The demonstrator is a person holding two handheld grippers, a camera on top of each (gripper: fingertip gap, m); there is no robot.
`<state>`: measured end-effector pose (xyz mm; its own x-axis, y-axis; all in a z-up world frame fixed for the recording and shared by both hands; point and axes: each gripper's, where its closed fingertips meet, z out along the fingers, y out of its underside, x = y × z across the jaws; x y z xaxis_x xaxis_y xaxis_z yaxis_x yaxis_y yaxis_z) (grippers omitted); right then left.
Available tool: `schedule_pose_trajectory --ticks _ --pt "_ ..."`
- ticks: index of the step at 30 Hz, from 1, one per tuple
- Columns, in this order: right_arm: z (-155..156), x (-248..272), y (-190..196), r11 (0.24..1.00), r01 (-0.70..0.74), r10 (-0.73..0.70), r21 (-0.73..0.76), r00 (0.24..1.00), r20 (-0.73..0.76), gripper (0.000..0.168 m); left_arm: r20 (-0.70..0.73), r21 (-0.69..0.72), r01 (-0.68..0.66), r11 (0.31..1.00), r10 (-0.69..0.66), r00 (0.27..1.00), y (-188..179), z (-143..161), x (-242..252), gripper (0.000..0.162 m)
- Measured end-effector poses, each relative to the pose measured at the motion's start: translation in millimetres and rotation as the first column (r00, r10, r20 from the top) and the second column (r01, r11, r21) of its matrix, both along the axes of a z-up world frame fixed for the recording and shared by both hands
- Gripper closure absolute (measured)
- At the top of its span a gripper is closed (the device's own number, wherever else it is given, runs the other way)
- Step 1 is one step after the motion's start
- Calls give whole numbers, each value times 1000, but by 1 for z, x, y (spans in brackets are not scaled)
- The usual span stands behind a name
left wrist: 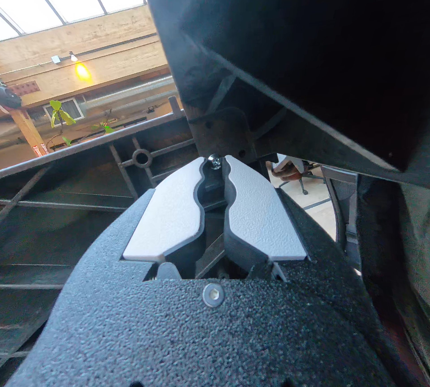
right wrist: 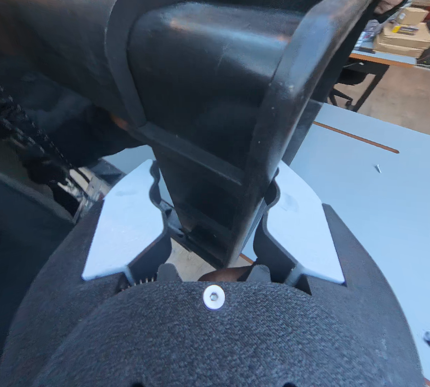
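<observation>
My right gripper [right wrist: 215, 180] is clamped on a black moulded plastic part [right wrist: 204, 87], its two white fingers [right wrist: 125, 215] pressed against either side of the part's narrow lower end. The part widens as it rises away from me, a raised rim running round a recessed panel. Below lies a pale grey table [right wrist: 363, 190] (a thin brown line crosses its top), and a small silver screw [right wrist: 378, 168] rests on it well off to the right. Farther back stands another table stacked with cardboard boxes [right wrist: 404, 36].
</observation>
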<state>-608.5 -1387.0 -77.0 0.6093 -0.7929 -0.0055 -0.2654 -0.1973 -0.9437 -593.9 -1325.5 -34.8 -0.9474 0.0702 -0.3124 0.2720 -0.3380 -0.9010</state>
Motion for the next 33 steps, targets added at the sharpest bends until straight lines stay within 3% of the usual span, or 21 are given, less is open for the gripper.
schedule_pose_trajectory --ticks 3,13,33 --pt "5 2 2 993 52 -55 106 998 22 73 -13 2 -5 1000 5 1000 0 0 0 150" --pt "4 3 4 990 116 -118 83 993 17 63 -93 7 30 1000 -30 995 0 1 -1 150" --pt "6 2 5 985 109 -107 133 994 -16 64 -129 2 35 999 -34 991 1 3 -2 150"
